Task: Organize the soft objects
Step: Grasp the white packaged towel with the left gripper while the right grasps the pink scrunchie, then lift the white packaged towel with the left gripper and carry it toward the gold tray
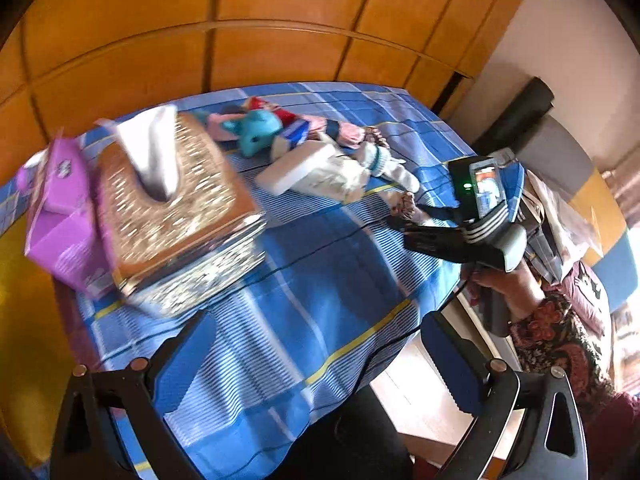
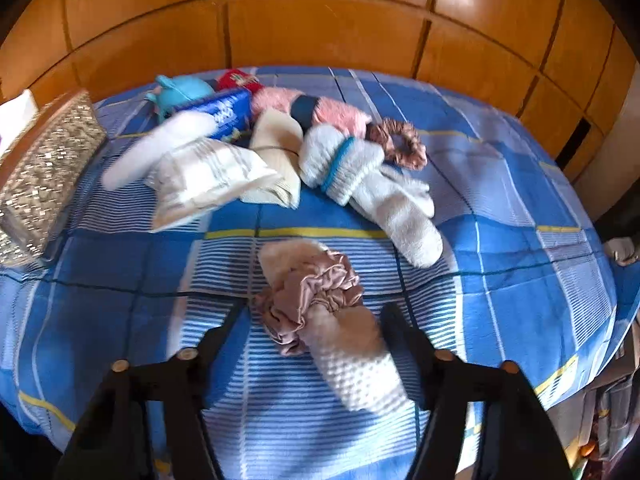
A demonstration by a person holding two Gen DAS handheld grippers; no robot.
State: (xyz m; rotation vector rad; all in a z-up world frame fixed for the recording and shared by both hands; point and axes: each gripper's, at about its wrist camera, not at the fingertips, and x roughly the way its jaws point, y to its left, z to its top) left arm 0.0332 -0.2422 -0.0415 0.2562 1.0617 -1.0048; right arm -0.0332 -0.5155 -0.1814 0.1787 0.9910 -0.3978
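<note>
A pile of soft things lies on the blue checked bedcover [image 2: 500, 240]: a teal plush toy [image 1: 256, 130], a pink fuzzy sock [image 2: 340, 114], white socks [image 2: 400, 208], a cream sock [image 2: 276, 152], a white packet [image 2: 208, 182] and a pink scrunchie [image 2: 400, 144]. A white waffle sock with a mauve scrunchie [image 2: 316, 296] around it lies between my right gripper's [image 2: 316, 316] open fingers. My left gripper [image 1: 316, 344] is open and empty above the bedcover. The right gripper also shows in the left wrist view [image 1: 404, 216], near the socks.
A gold patterned tissue box [image 1: 176, 208] and a purple box [image 1: 60, 216] stand at the left. A blue packet [image 2: 224, 112] lies in the pile. A wooden panelled wall [image 2: 320, 20] is behind. The bed's edge and the floor [image 1: 420, 400] are at the right.
</note>
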